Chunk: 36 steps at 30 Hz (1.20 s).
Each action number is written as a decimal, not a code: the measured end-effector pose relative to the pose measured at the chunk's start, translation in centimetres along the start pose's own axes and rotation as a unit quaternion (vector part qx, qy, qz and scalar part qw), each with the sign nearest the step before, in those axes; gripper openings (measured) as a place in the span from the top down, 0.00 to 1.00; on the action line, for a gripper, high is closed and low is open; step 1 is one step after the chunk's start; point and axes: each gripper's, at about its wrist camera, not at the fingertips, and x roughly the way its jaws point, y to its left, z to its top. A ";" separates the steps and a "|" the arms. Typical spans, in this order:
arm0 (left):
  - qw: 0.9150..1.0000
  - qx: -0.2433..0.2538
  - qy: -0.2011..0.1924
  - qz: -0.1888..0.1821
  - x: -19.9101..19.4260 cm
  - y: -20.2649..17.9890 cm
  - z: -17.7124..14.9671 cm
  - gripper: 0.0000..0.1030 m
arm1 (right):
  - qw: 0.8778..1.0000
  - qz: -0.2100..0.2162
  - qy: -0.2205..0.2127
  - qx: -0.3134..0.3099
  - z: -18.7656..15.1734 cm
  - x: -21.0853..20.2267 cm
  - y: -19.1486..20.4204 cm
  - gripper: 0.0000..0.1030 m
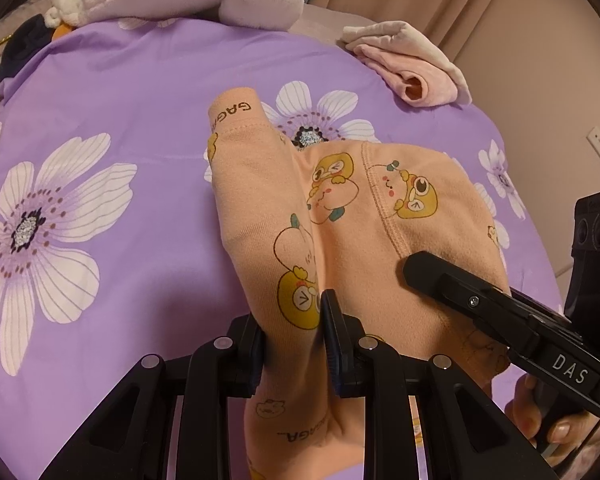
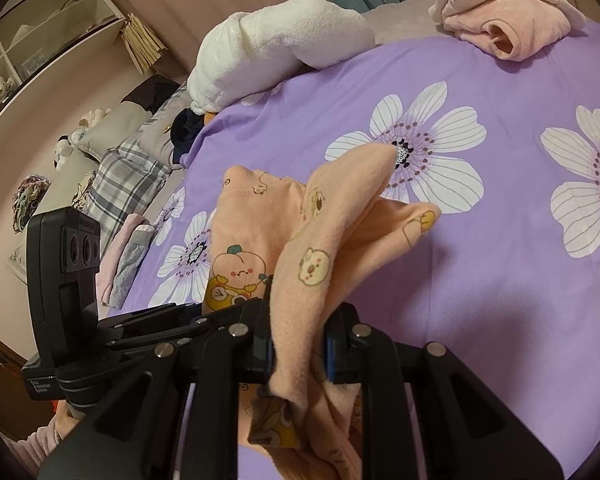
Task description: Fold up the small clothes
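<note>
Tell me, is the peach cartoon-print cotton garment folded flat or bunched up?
Bunched up. The peach cartoon-print cotton garment hangs creased, clamped by the left gripper and right gripper.

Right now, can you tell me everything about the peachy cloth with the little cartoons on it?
The peach garment looks like soft knit cotton, printed with yellow and pink cartoon characters and the letters "GAGA" on a band. A stitched seam curves across one panel. It is bunched and lifted over the purple flowered bedsheet, not yet folded flat. The left claw and right claw each pinch a gathered part of it.
</note>
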 end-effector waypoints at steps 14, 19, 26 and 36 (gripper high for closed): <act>1.000 0.000 0.007 0.005 0.7 0.2 0.1 0.77 | 1.000 -0.009 0.011 0.006 0.1 0.9 -0.9 0.82; 1.000 0.001 0.008 0.006 0.9 0.3 0.1 0.77 | 1.000 -0.011 0.012 0.008 0.0 1.1 -1.2 0.81; 1.000 0.000 0.010 0.010 1.1 0.3 0.1 0.77 | 1.000 -0.014 0.015 0.011 0.0 1.3 -1.8 0.81; 1.000 -0.001 0.014 0.017 1.5 0.4 0.2 0.77 | 0.999 -0.023 0.019 0.015 0.0 1.8 -2.3 0.80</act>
